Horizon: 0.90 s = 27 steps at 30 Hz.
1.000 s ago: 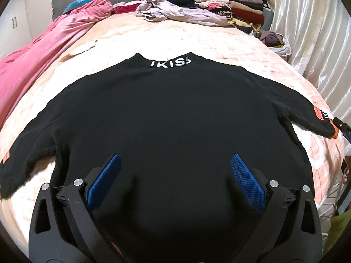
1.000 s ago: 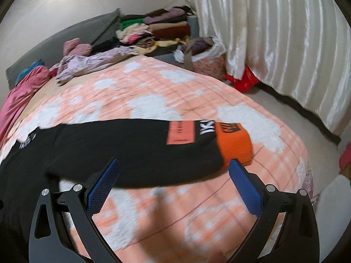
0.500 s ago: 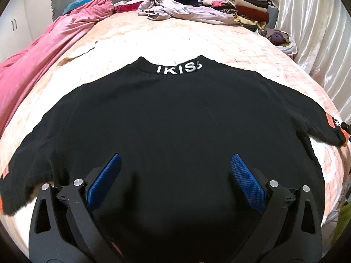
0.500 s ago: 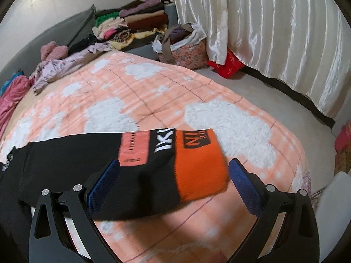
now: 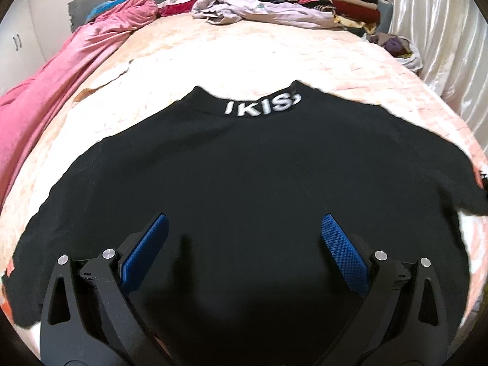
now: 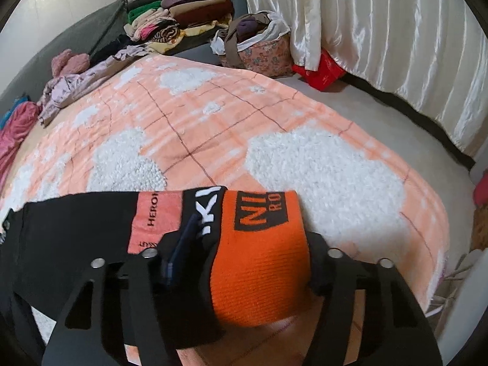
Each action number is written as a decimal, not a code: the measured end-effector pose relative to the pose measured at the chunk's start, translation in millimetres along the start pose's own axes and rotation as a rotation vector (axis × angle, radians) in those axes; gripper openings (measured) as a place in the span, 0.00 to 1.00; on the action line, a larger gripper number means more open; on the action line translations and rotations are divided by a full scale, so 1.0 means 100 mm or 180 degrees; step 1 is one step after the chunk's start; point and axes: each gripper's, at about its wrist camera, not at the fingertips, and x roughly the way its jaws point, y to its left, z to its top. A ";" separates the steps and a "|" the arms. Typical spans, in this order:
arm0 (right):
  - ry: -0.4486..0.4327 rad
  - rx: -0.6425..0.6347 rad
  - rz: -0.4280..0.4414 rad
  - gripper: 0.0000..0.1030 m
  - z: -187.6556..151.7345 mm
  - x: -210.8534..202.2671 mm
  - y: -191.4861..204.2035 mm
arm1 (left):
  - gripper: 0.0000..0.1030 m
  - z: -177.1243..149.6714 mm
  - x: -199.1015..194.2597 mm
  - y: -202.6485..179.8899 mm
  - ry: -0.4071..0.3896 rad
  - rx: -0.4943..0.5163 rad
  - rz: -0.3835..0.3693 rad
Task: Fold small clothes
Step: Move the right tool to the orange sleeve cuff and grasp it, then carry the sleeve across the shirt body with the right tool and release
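Observation:
A black sweater with white collar lettering lies spread flat on the bed. My left gripper hovers open and empty over its lower body, blue pads wide apart. In the right wrist view the sweater's right sleeve ends in an orange cuff. My right gripper is pushed over the cuff, which fills the gap between the fingers. The right finger is hidden behind the cuff, so I cannot tell whether the jaws have closed on it.
The bed has an orange and white blanket. A pink blanket lies along the left. Loose and stacked clothes are at the head. A floral bag, red bag and white curtains stand at the right.
My right gripper has moved forward and down onto the sleeve cuff, which now sits between its fingers. My left gripper has shifted slightly over the sweater and stayed open.

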 end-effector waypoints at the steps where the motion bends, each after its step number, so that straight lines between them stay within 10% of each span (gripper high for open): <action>1: -0.0003 0.0012 0.0041 0.42 0.00 0.00 0.00 | 0.92 -0.05 0.02 0.05 -0.0008 -0.0019 -0.0076; 7: -0.0160 0.0112 0.0276 0.19 0.02 -0.14 0.01 | 0.92 -0.17 0.11 0.23 0.0003 -0.0082 -0.0168; 27: -0.0346 -0.0815 0.1727 0.15 -0.08 -1.09 2.00 | 0.92 -0.24 -0.09 0.42 -0.0146 -0.0312 -0.0485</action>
